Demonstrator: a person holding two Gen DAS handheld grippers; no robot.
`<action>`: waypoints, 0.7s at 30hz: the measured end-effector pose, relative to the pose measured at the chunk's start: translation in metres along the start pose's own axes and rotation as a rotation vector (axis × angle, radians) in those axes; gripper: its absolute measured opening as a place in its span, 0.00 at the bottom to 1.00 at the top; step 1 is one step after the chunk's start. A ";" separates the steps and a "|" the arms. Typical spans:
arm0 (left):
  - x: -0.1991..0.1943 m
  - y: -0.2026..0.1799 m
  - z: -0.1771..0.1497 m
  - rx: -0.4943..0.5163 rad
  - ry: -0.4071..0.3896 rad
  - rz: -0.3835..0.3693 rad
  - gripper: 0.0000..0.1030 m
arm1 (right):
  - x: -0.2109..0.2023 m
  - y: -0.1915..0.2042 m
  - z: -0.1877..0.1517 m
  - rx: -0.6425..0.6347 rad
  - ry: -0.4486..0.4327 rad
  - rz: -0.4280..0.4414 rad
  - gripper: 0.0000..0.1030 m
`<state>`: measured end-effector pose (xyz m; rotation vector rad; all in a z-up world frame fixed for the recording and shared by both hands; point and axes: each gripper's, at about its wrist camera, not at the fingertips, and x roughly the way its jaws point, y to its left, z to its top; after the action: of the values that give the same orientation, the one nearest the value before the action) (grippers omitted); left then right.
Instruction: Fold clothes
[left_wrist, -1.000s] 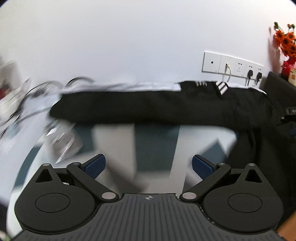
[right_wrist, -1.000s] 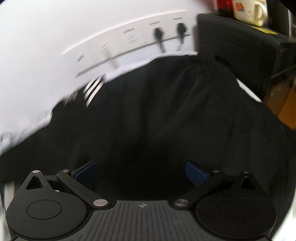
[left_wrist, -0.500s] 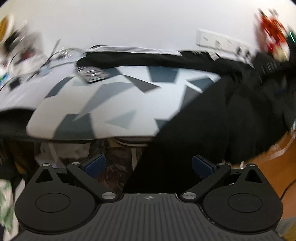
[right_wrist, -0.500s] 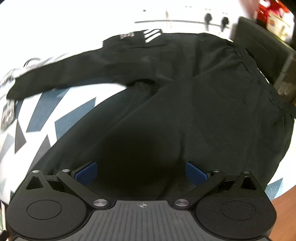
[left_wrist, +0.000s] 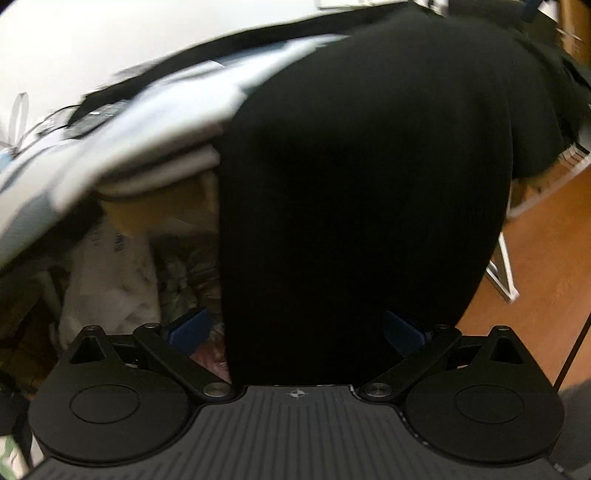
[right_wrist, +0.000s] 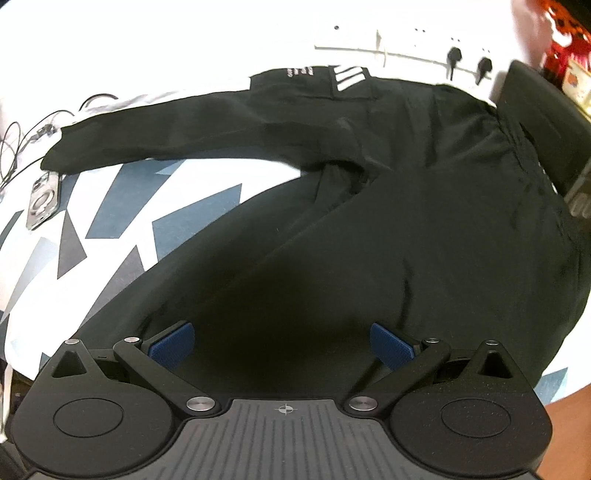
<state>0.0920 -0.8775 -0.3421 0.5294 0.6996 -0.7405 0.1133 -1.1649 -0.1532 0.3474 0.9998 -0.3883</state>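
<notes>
Black trousers (right_wrist: 424, 206) with white stripes near the far edge lie spread on a table with a white, grey and blue patterned cloth (right_wrist: 122, 206). One leg stretches left along the far side; the other leg hangs over the near table edge, as the left wrist view shows (left_wrist: 362, 192). My left gripper (left_wrist: 295, 330) is open, low in front of the table, with the hanging leg between its blue pads (left_wrist: 188, 328). My right gripper (right_wrist: 282, 345) is open and empty above the trousers near the front edge.
A phone (right_wrist: 42, 201) and tangled cables (right_wrist: 26, 136) lie at the table's left end. Wall sockets with plugs (right_wrist: 454, 55) sit behind the table. A black box (right_wrist: 543, 122) stands at the right. Bags (left_wrist: 110, 258) lie under the table; orange floor (left_wrist: 535, 266) is at right.
The left gripper has dropped from table height to below the front edge and closed in on the hanging leg. The right gripper has drawn back towards the front edge. Both stay open.
</notes>
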 end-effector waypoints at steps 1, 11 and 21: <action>0.006 -0.001 -0.002 0.017 0.008 -0.022 0.99 | 0.003 0.000 -0.001 0.012 0.007 0.004 0.99; -0.014 0.006 -0.011 -0.085 0.089 -0.119 0.02 | 0.011 0.031 -0.005 0.001 0.040 0.191 0.98; -0.178 0.042 0.013 -0.345 -0.168 0.158 0.02 | 0.053 0.049 0.008 0.158 0.081 0.296 0.71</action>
<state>0.0330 -0.7846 -0.1951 0.2015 0.6042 -0.4956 0.1674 -1.1337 -0.1902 0.6490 0.9810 -0.1851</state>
